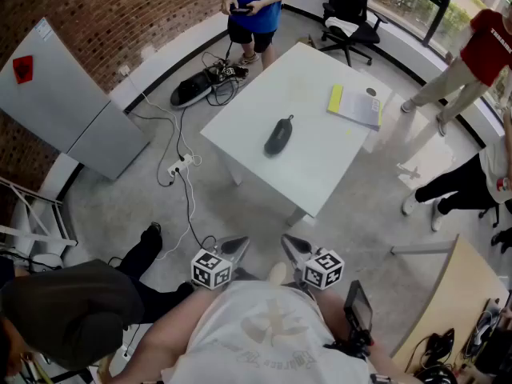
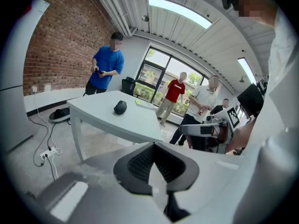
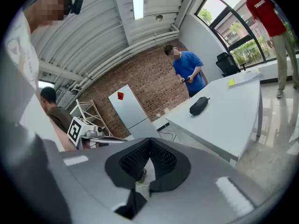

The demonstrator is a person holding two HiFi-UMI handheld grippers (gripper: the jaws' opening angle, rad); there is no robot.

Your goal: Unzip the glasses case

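Case [image 1: 278, 136] is lying zipped near the middle of the tabletop, a little toward its left corner, well apart from both grippers. Nearest, the left gripper [image 1: 238, 246] and right gripper [image 1: 294, 246] are hanging side by side in front of the person's chest, each with its jaws pressed together on nothing. A seated person [image 1: 72, 302] is crouching just left of them. Floor is stretching between the grippers and the table [image 1: 320, 166]; a power strip [image 1: 178, 166] with trailing cables is lying by the table's left corner. Papers [image 1: 360, 109] with a yellow pad are sitting at the right corner. Beyond the far corner a person in blue [image 1: 254, 6] is standing, and a chair [image 1: 348, 22] is standing nearby.

The left gripper view is showing the left gripper [image 2: 153, 146], the case [image 2: 120, 107], windows and the right gripper [image 2: 210, 127] at its right. The right gripper view is showing the right gripper [image 3: 149, 141], the case [image 3: 198, 105] and a cabinet [image 3: 128, 108] against the brick wall.
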